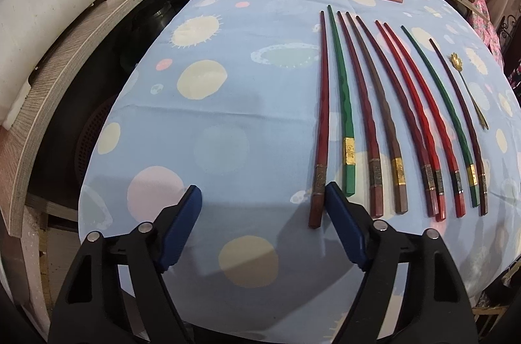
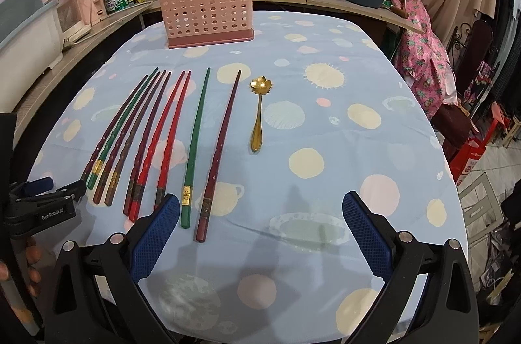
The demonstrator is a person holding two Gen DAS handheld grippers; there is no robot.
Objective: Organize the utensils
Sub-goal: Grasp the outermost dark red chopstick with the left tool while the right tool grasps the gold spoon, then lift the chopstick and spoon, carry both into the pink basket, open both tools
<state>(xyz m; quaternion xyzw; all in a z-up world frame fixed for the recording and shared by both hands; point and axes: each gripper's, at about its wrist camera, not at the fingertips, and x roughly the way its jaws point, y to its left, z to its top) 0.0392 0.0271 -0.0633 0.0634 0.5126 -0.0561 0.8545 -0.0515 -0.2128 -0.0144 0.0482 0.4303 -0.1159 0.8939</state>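
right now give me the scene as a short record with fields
surface: table under a blue spotted cloth
chopsticks: nine in a row, red, green and brown, none picked up
spoon: gold flower-bowl spoon, right of the row, apart from it
holder: pink perforated basket at the far edge, upright
left hand-held gripper: open, low by the leftmost chopstick
right hand-held gripper: open, holding nothing
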